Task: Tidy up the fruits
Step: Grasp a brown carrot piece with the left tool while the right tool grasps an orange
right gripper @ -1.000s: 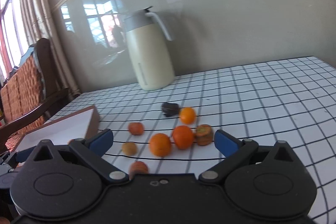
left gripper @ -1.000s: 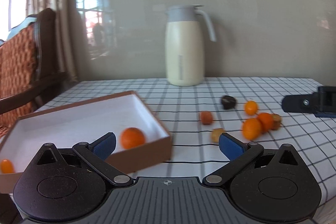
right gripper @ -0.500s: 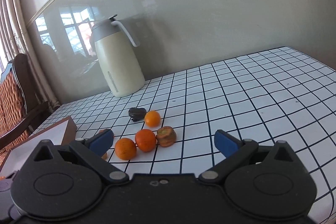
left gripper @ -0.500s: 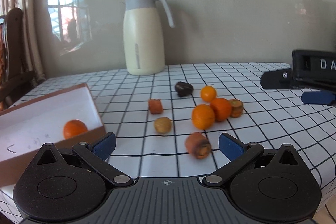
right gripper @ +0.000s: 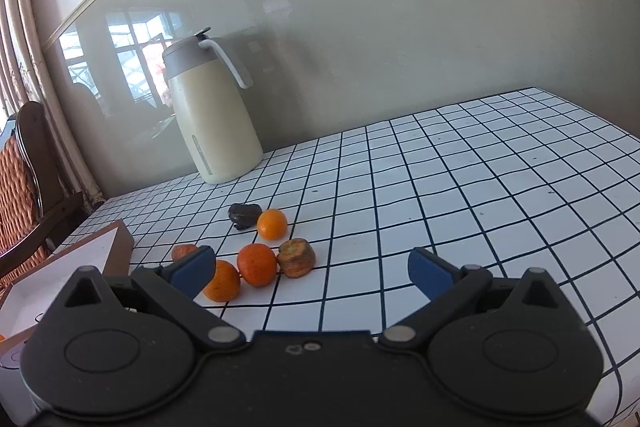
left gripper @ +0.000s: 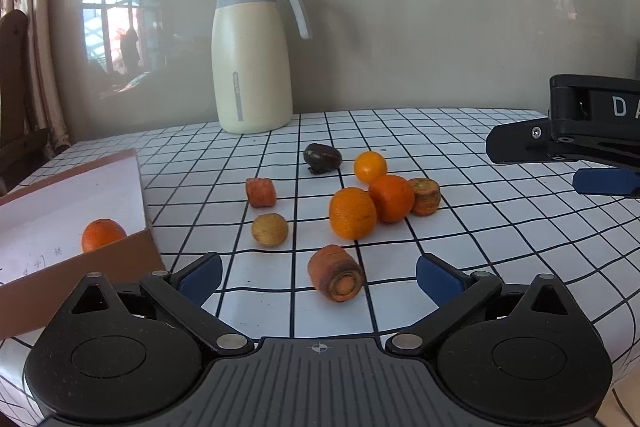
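Both tongs, left tongs (left gripper: 318, 277) and right tongs (right gripper: 310, 269), are matte black with blue fingertip pads (left gripper: 434, 277) and silver pivot screws.

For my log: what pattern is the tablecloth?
White tablecloth with a black grid of squares; clearest in the left wrist view.

glossy grey wall (left gripper: 400, 27), wooden chair (right gripper: 24, 187)

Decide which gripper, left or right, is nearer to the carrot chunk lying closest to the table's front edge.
Left. The left gripper is open with the carrot chunk just ahead between its fingers. The right gripper sits off to the chunk's right, farther away, facing the oranges.
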